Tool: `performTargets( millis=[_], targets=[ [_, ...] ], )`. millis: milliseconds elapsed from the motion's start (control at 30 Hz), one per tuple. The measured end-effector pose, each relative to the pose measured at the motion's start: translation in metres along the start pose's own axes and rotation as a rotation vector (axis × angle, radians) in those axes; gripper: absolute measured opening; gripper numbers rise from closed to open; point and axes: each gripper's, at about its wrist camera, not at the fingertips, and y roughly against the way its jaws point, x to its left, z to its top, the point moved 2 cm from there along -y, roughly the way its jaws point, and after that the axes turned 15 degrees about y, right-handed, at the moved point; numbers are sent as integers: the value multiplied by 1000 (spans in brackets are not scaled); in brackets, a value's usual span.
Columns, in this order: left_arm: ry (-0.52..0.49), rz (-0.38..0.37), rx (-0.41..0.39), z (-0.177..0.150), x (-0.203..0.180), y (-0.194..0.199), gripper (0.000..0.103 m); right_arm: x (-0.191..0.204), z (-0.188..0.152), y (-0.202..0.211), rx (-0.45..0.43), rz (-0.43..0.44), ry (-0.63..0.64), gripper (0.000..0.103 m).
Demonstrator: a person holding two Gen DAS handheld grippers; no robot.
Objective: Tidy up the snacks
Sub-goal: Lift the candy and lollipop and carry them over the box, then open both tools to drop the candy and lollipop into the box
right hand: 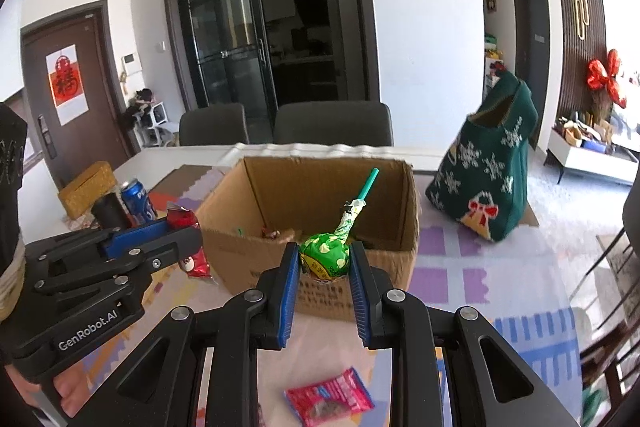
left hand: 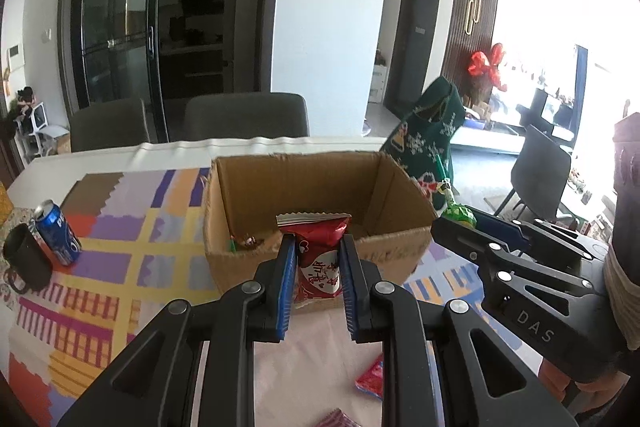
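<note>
An open cardboard box (left hand: 400,183) (right hand: 256,187) stands on the table with a few small snacks at its bottom. My left gripper (left hand: 319,249) is shut on a red snack packet (left hand: 318,259), held upright just in front of the box's near wall; the packet also shows in the right wrist view (right hand: 192,251). My right gripper (right hand: 325,255) is shut on a green-wrapped lollipop (right hand: 325,255) with a teal stick pointing up, at the box's near rim. The right gripper shows at the right in the left wrist view (left hand: 456,223).
A pink-red snack packet (right hand: 330,397) (left hand: 370,379) lies on the table below the grippers. A blue soda can (left hand: 56,237) and a black cup (left hand: 26,261) stand at the left. A green knitted Christmas bag (right hand: 488,179) stands right of the box. Chairs (right hand: 332,125) behind.
</note>
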Motion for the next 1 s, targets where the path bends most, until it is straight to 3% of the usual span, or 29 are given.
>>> performTargets(
  millis=[567,933,1000],
  targets=[
    [38,45,39,40,21,-47,22,-2,44,-48,23,20,61,26],
    [40,112,71,51,37,-85,23,2,52,-85,72,31,101,26],
    [42,135,75,52,41,-89,36,2,54,-91,78,37,98,26]
  ],
)
